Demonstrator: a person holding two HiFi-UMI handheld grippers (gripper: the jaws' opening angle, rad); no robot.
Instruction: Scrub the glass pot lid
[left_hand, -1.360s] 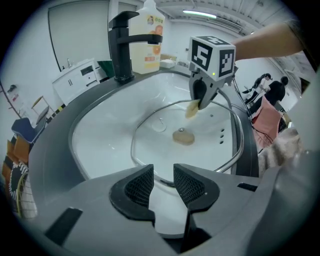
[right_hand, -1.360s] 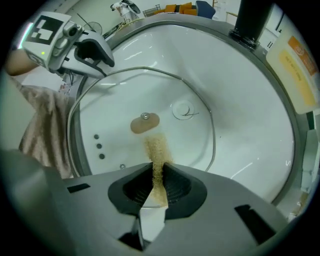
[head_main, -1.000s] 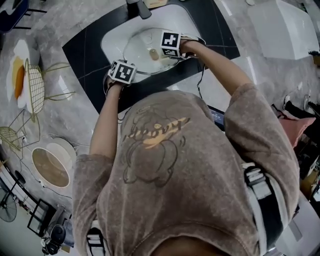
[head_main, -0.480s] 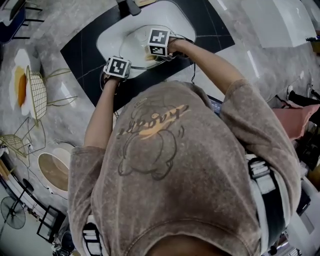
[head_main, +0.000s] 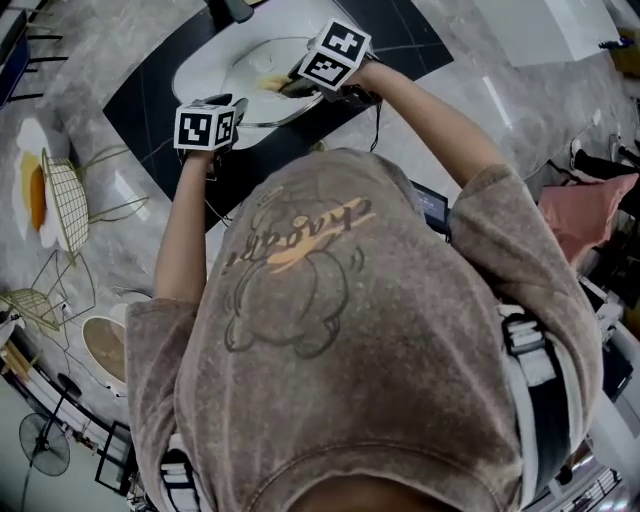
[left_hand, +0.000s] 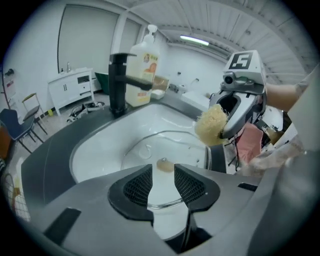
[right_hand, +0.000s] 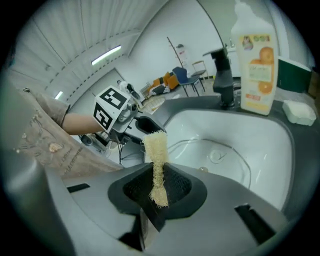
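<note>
Lid (left_hand: 172, 142) lies loose in the sink (left_hand: 95, 150) — left gripper's (left_hand: 162, 172) jaws just spread, empty; right gripper's (right_hand: 159, 182) jaws pinch the sponge (right_hand: 155, 145). Scrubbing may skid it.

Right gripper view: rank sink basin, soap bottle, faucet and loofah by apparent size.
1. sink basin
2. soap bottle
3. loofah and faucet: these look about alike. The loofah is right by the camera, which inflates it, so they are left unranked.

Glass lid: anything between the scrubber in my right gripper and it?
Nothing visible. The lid lies bare in the sink ahead of the scrubber pinched in the right gripper; the left gripper, jaws apart, hangs aside at the lid's near rim.
</note>
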